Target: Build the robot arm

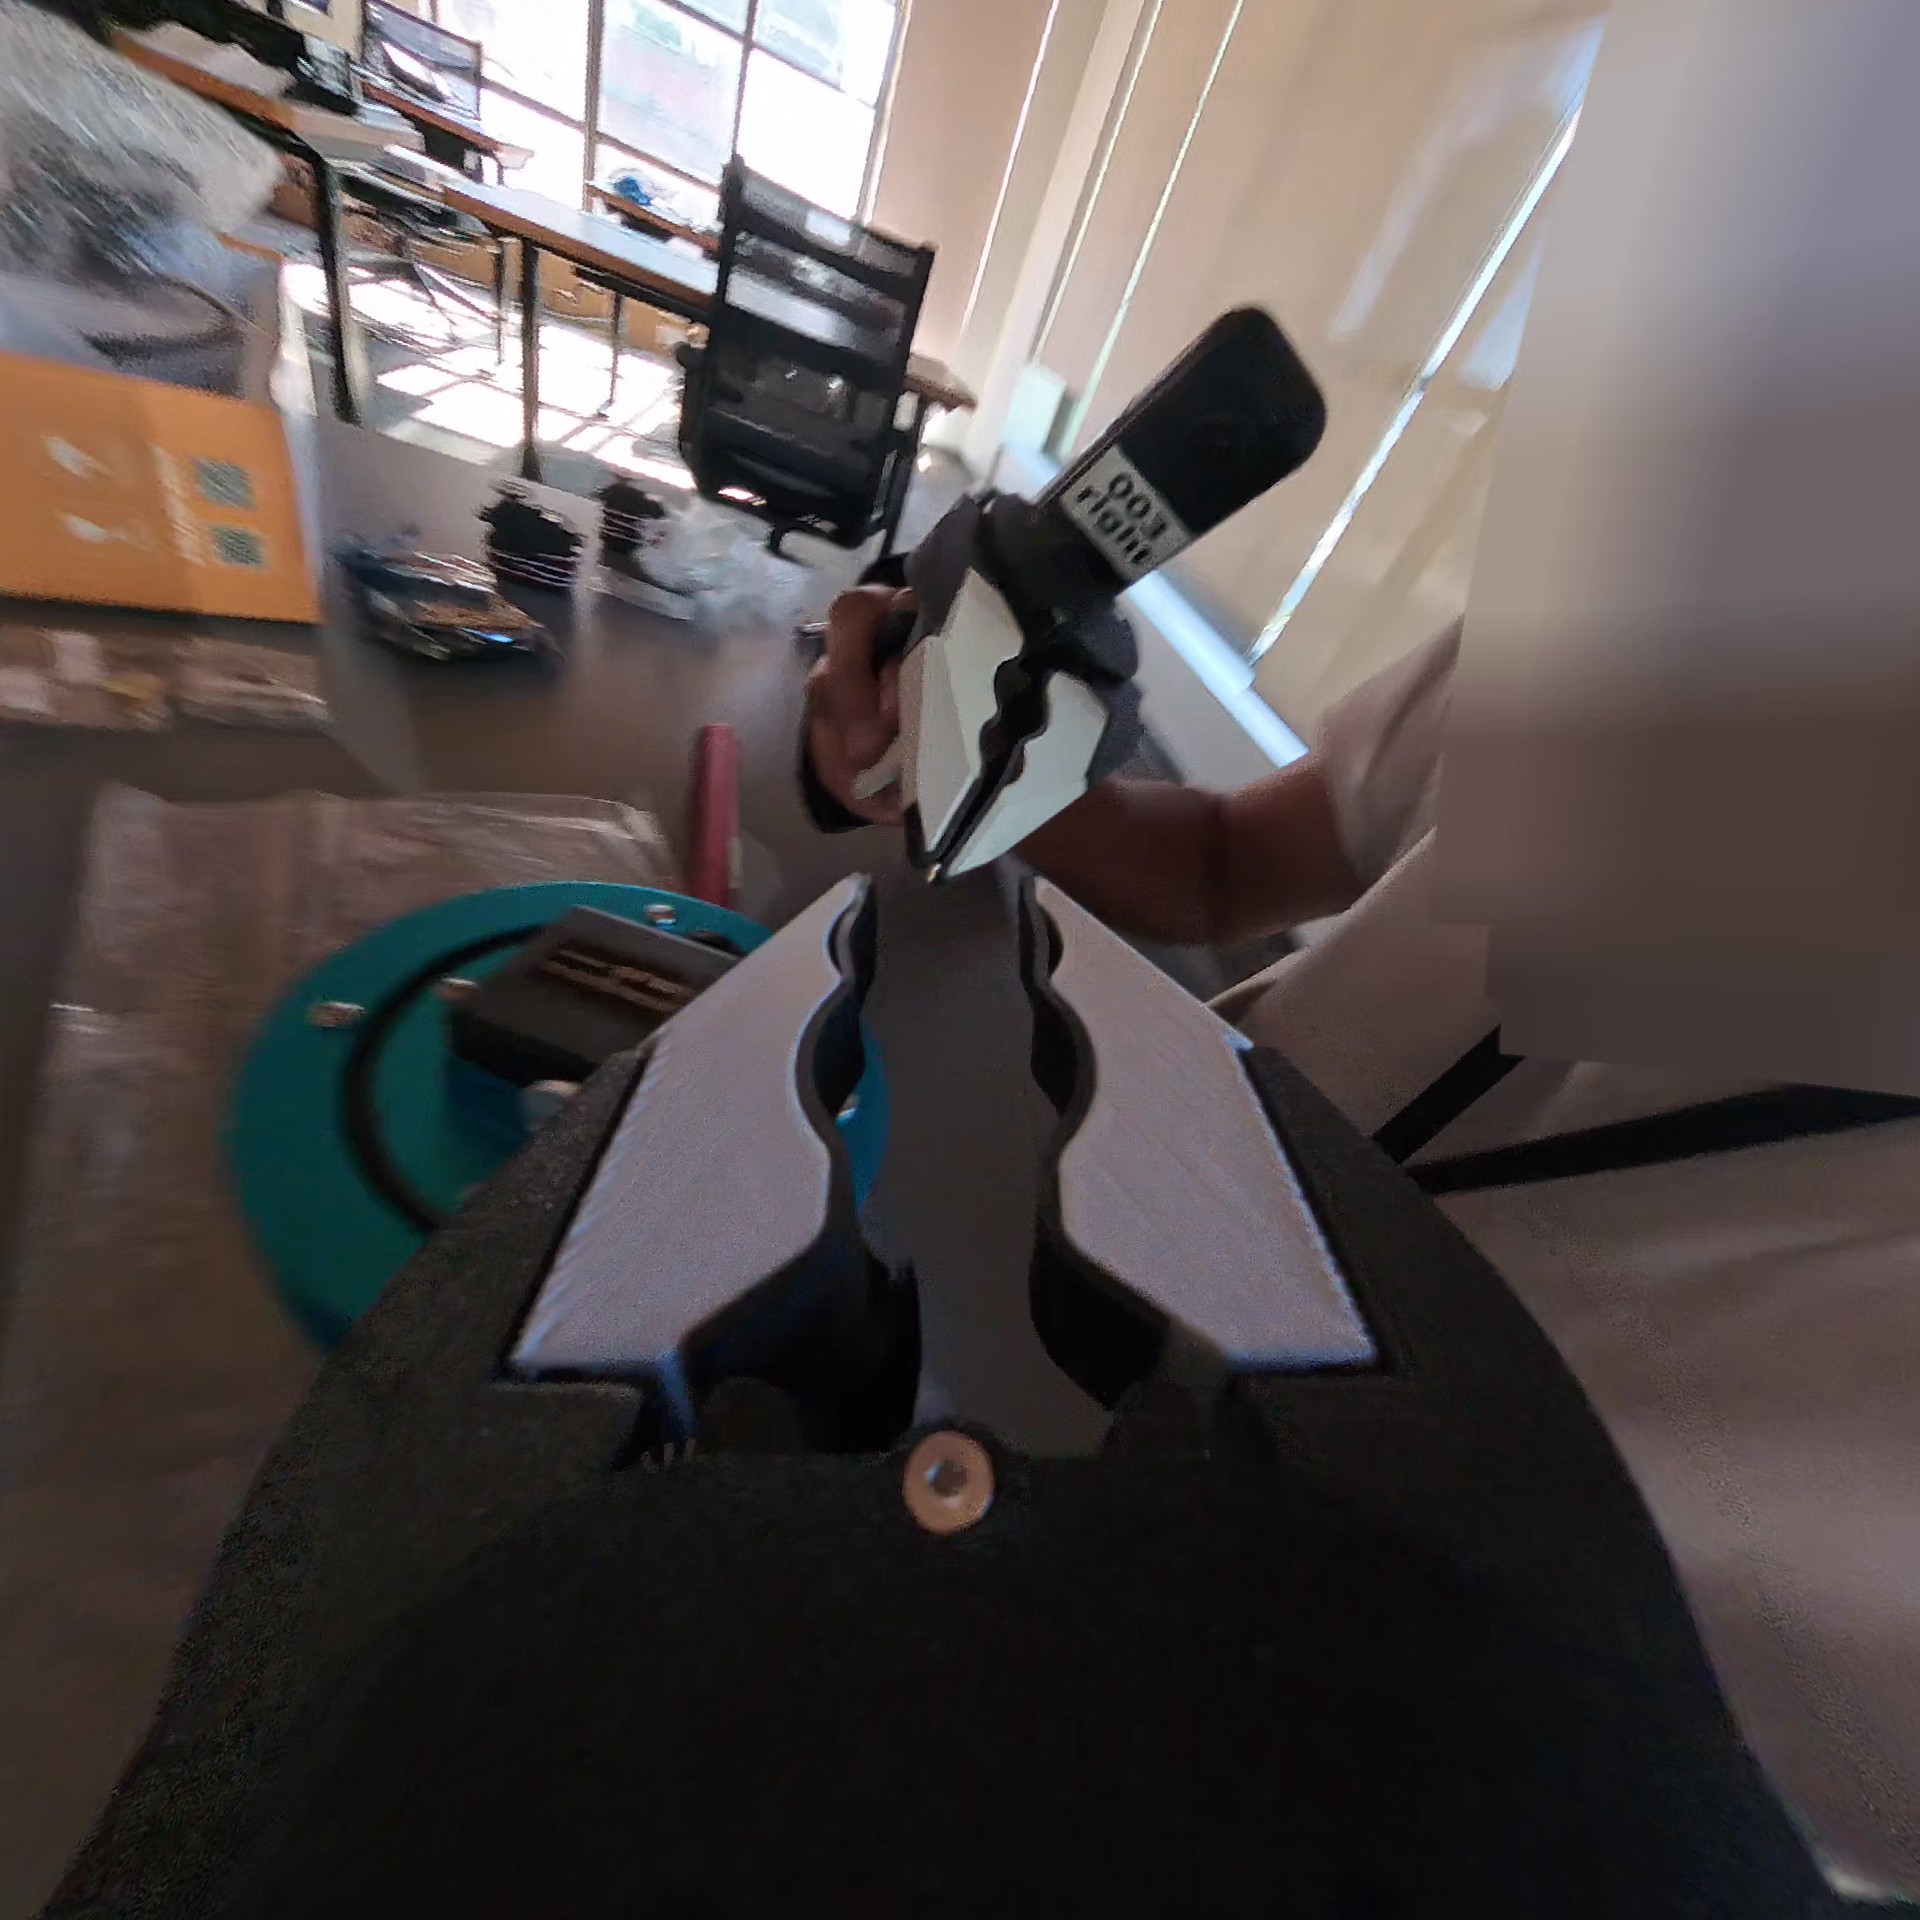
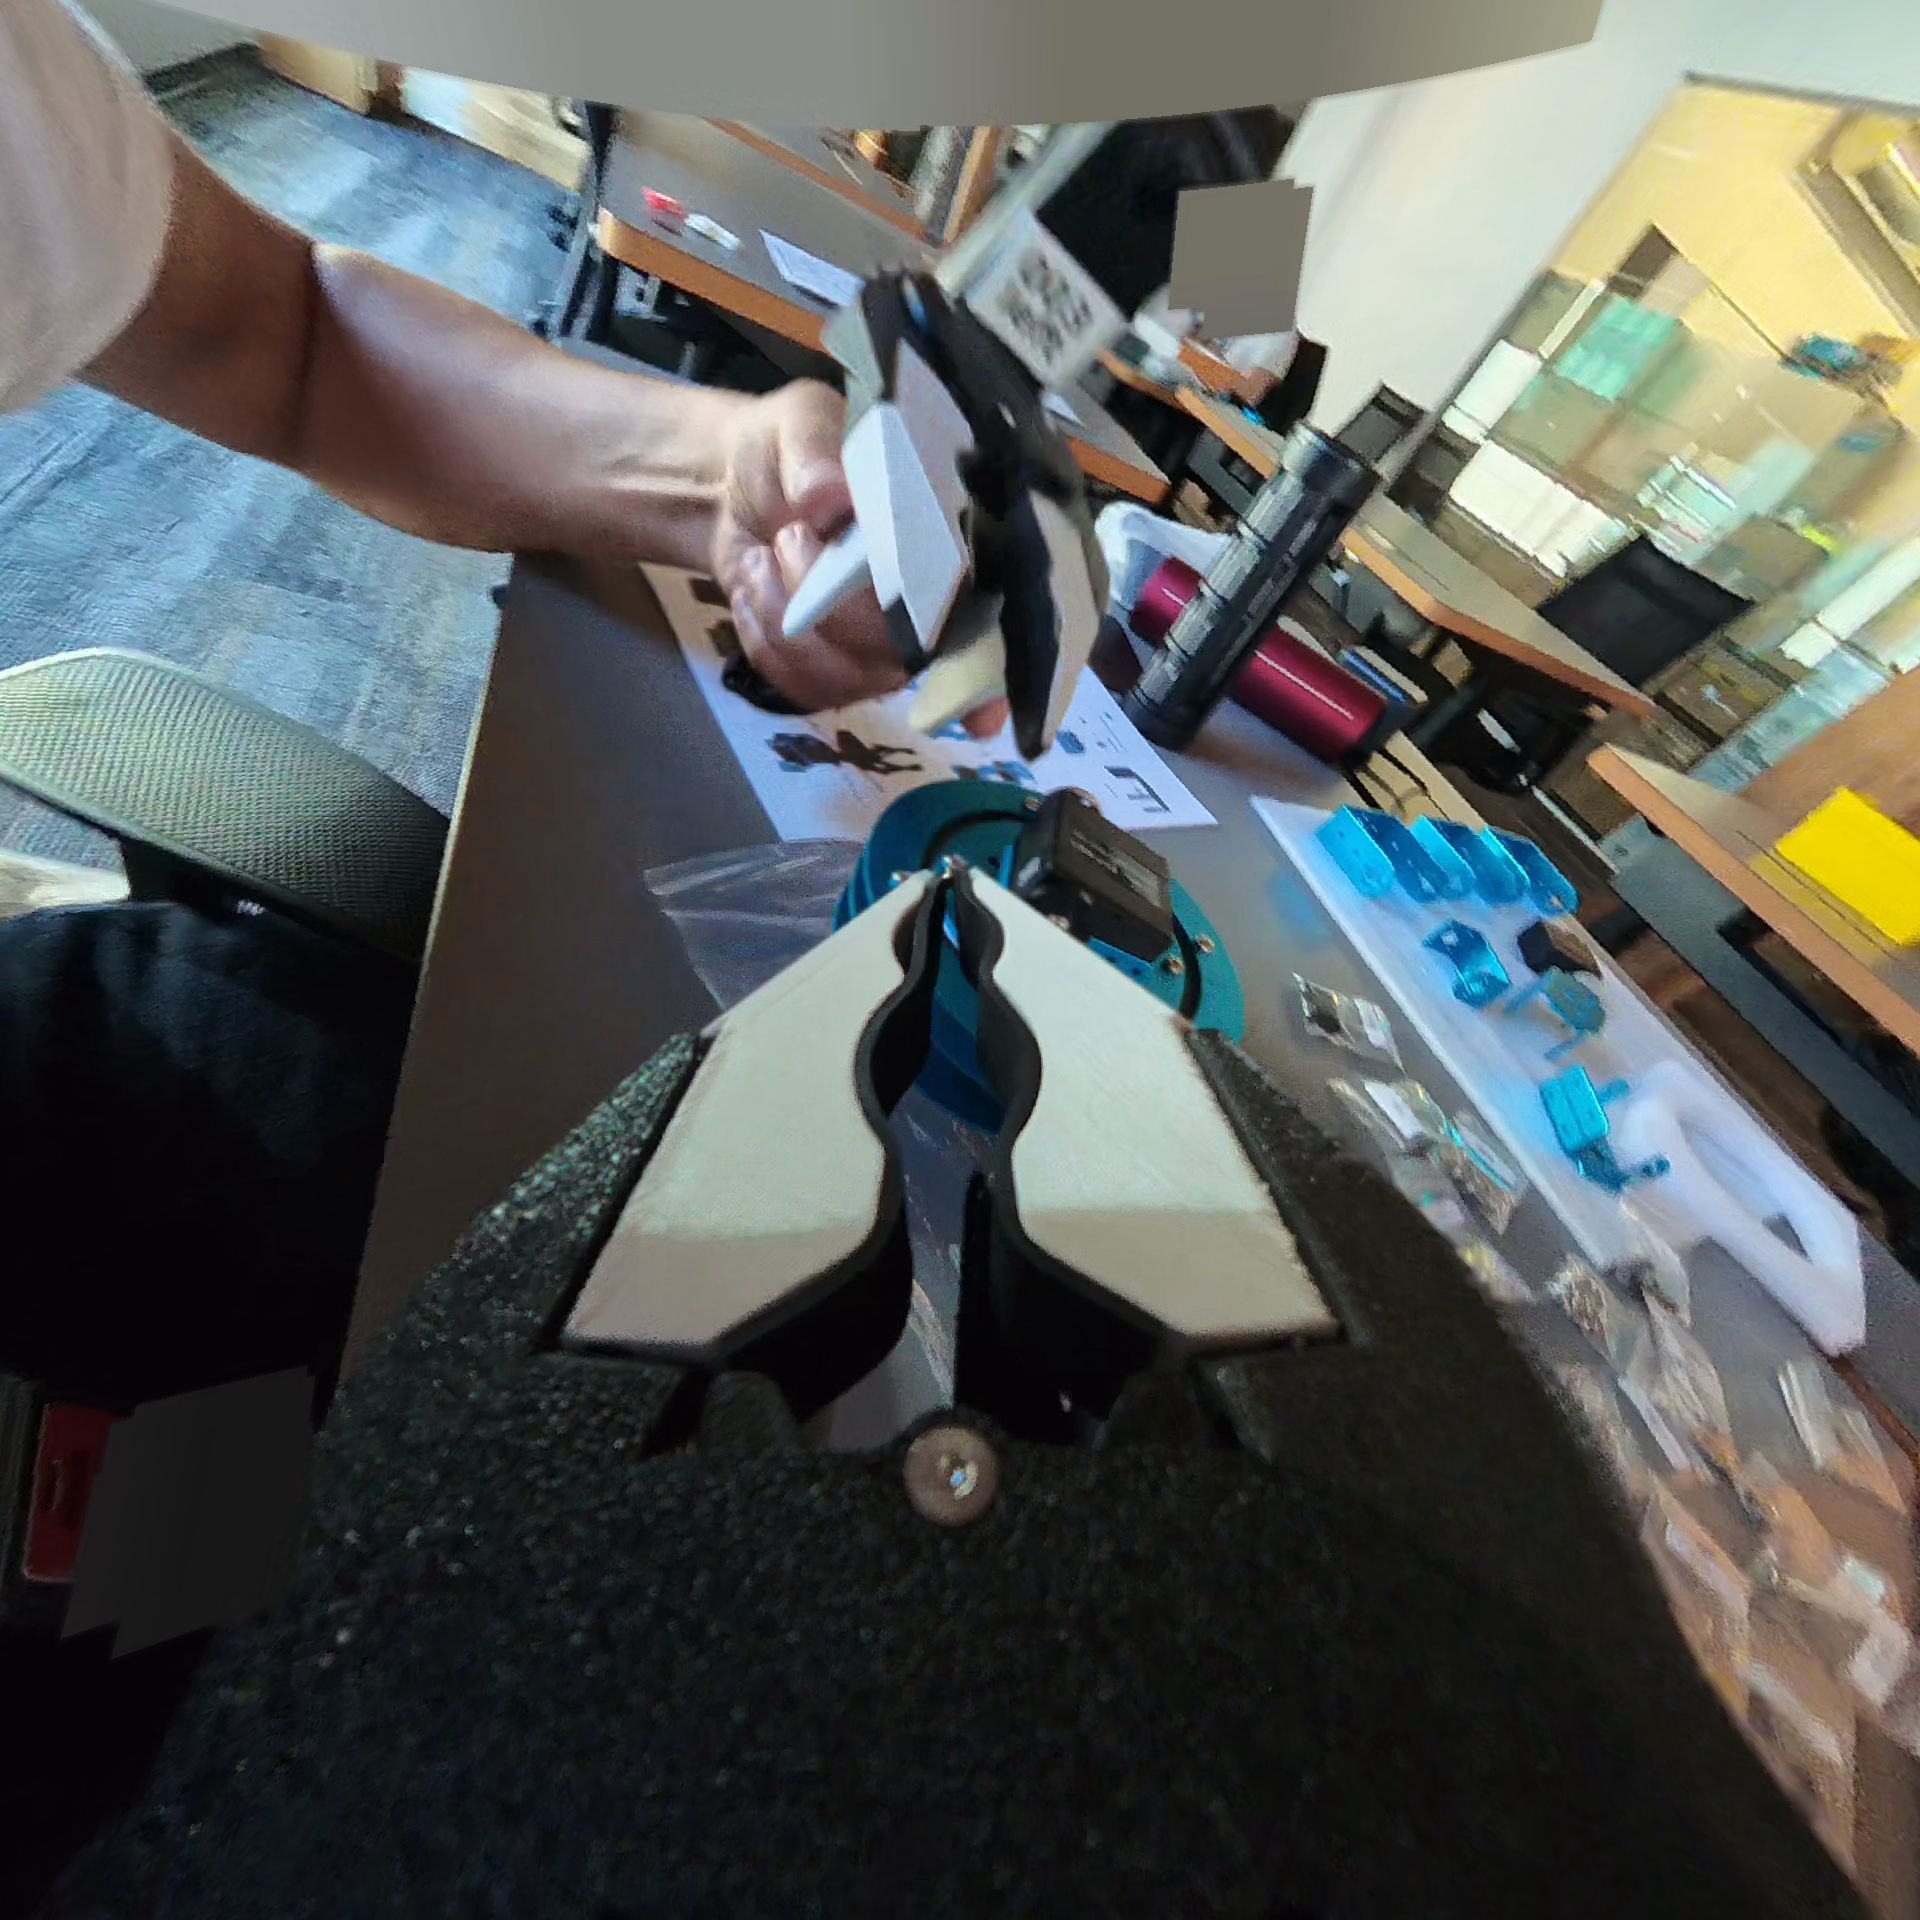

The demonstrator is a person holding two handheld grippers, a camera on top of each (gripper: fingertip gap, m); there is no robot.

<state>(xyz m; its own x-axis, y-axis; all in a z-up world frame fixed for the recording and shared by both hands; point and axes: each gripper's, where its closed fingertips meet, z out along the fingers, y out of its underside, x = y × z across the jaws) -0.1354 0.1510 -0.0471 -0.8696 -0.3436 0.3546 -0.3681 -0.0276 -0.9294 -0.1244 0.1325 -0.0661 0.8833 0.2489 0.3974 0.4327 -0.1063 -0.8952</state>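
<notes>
- Left wrist view: the left gripper [image 1: 943,894], two white fingers with black wavy inner edges, stands well apart at the tips with only grey tabletop between them, gripping nothing; just left of it lies a round teal metal ring plate [image 1: 301,1164] with a black box-shaped motor block [image 1: 582,987] resting on it; ahead, held in a hand [image 1: 857,717], the right gripper [image 1: 940,868] has its tips nearly together (whether they pinch something tiny I cannot tell); a black camera with a white label sits on top of it; only this view shows an orange printed card [image 1: 156,499] and a black mesh office chair [image 1: 810,384].
- Right wrist view: the right gripper [image 2: 948,881] is almost closed just over the plate's edge; its catch is unclear; only here appear blue metal brackets [image 2: 1455,862] on white foam [image 2: 1766,1226], a printed paper sheet [image 2: 727,665], a dark cylindrical bottle [image 2: 1247,592] and a maroon cylinder [image 2: 1278,665]; the left gripper [image 2: 982,717] hangs above the sheet.
- Writing is present on labels; none is repeated here.
</notes>
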